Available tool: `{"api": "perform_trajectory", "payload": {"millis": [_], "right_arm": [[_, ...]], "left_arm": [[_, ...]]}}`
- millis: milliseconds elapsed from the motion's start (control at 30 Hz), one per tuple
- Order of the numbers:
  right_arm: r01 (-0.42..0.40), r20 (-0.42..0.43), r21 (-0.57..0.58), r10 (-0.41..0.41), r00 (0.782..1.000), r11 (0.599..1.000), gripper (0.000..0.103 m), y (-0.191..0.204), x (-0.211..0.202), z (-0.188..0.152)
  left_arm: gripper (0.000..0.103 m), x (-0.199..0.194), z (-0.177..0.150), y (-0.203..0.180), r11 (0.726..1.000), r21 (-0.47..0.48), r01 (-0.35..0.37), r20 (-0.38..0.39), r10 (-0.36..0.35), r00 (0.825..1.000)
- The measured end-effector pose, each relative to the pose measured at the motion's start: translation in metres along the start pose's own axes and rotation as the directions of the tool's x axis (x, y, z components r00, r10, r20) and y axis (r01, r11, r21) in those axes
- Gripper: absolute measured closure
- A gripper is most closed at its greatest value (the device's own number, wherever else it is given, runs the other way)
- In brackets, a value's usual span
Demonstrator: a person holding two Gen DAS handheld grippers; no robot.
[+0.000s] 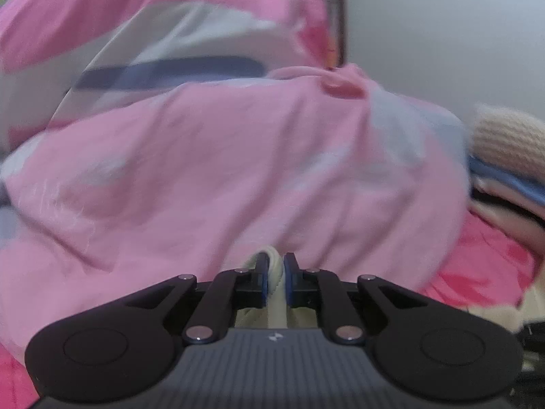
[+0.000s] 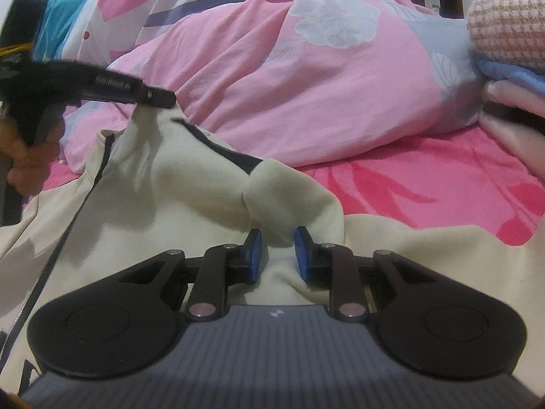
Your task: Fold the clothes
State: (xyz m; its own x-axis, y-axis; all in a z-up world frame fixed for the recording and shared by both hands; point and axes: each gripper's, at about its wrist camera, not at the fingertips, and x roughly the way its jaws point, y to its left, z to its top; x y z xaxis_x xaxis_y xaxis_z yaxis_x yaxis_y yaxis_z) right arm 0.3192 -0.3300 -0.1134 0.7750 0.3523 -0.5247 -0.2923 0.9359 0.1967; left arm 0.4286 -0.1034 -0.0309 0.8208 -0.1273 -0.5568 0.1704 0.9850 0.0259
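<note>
Cream jacket (image 2: pixel 143 184) spread on near part of bed (image 2: pixel 425 184), pink duvet (image 2: pixel 306 85) behind; left gripper (image 1: pixel 275 277) clenched on thin fabric ridge, right gripper (image 2: pixel 276 248) grasping thicker bunched fold; lift both evenly, keep cloth taut, avoid snagging duvet

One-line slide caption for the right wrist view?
Right gripper pinches a fold of the cream jacket on the pink bed, while the left gripper lifts another part.

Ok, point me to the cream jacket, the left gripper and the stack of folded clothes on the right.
cream jacket (image 2: pixel 190 184): right wrist view, on the lifted cream panel.
left gripper (image 2: pixel 160 99): right wrist view, at its fingertips pinching the jacket's edge.
stack of folded clothes (image 2: pixel 511 78): right wrist view, on the blue layer under the knit top.
</note>
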Motion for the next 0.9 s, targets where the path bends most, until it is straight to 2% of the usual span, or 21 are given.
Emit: {"api": "perform_trajectory", "payload": {"millis": [200, 300, 400, 433, 500, 567, 633, 733, 767, 900], "right_arm": [[-0.023, 0.003, 0.038, 0.023, 1.0, 0.999, 0.083, -0.007, 0.0, 0.0], [-0.025, 0.003, 0.042, 0.025, 1.0, 0.999, 0.083, -0.008, -0.001, 0.0], [-0.027, 0.003, 0.044, 0.026, 1.0, 0.999, 0.083, -0.008, -0.001, 0.0], [-0.027, 0.003, 0.044, 0.027, 1.0, 0.999, 0.083, -0.008, -0.001, 0.001], [-0.027, 0.003, 0.043, 0.027, 1.0, 0.999, 0.083, -0.008, -0.001, 0.001], [-0.027, 0.003, 0.043, 0.026, 1.0, 0.999, 0.083, -0.007, -0.001, 0.001], [-0.027, 0.004, 0.044, 0.027, 1.0, 0.999, 0.083, -0.007, -0.001, 0.001], [-0.032, 0.009, 0.052, 0.031, 0.999, 0.998, 0.083, -0.008, -0.001, 0.0], [-0.034, 0.011, 0.057, 0.033, 0.999, 0.998, 0.083, -0.009, -0.002, 0.0], [-0.062, 0.032, 0.102, 0.059, 0.998, 0.993, 0.082, -0.016, -0.006, 0.0]], "left_arm": [[0.091, 0.025, -0.018, -0.006, 0.999, -0.002, -0.051, 0.035, 0.051, 0.998], [0.083, 0.019, -0.019, -0.005, 0.999, -0.003, -0.052, 0.045, 0.052, 0.998], [0.051, -0.008, -0.015, -0.001, 0.998, -0.006, -0.066, 0.102, 0.066, 0.993], [0.048, -0.02, -0.014, 0.001, 0.997, -0.009, -0.073, 0.131, 0.074, 0.989], [0.048, -0.047, -0.017, 0.001, 0.997, -0.009, -0.073, 0.191, 0.073, 0.979], [0.06, -0.067, -0.022, -0.008, 0.998, 0.044, -0.05, 0.213, 0.04, 0.976], [0.067, -0.076, -0.032, -0.031, 0.987, 0.162, 0.002, 0.169, -0.03, 0.985], [0.081, -0.056, -0.052, -0.067, 0.97, 0.214, 0.111, 0.028, -0.12, 0.992], [0.084, -0.046, -0.058, -0.077, 0.971, 0.207, 0.123, -0.004, -0.125, 0.992], [0.086, 0.004, -0.072, -0.088, 0.995, 0.077, 0.061, -0.053, -0.057, 0.997]]}}
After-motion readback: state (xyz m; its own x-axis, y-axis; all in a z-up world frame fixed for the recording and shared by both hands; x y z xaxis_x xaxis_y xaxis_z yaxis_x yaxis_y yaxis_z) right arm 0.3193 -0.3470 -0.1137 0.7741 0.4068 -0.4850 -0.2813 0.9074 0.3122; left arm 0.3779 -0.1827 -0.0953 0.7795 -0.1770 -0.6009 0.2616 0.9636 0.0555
